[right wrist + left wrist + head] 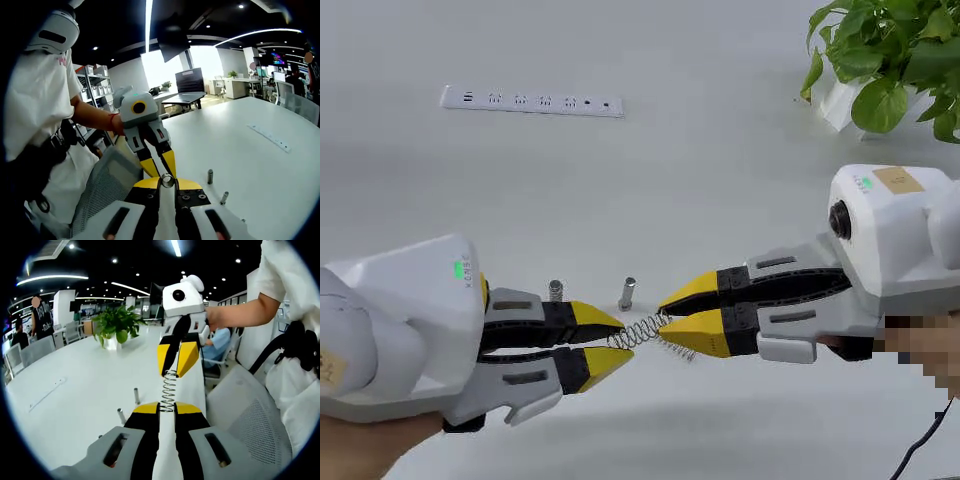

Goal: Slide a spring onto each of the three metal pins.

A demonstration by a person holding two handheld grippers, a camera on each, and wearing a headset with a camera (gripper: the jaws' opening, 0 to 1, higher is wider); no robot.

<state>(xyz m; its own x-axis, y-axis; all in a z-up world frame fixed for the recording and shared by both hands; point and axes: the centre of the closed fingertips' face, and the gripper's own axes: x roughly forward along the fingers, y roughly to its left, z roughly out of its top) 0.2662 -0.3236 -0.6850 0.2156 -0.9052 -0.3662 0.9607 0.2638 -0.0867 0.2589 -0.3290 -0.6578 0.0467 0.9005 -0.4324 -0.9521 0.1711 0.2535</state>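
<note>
The left hand-held gripper (623,340) and the right hand-held gripper (662,314) meet tip to tip above the white table (720,160). Each is closed on one end of the thin coiled metal spring (642,333) stretched between them. Just behind it on the table stand a coil-wrapped metal pin (556,290) and a bare metal pin (627,293).

The spring (645,332) stretching between the left tongs (623,340) and right tongs (662,315) is barring the gap there, and 2 pins, a spring-wrapped pin (556,290) and a bare pin (627,293), are standing just behind. Beyond them the worktop (720,180) is lying open as far as the power strip (530,101) and the plant (890,50).
</note>
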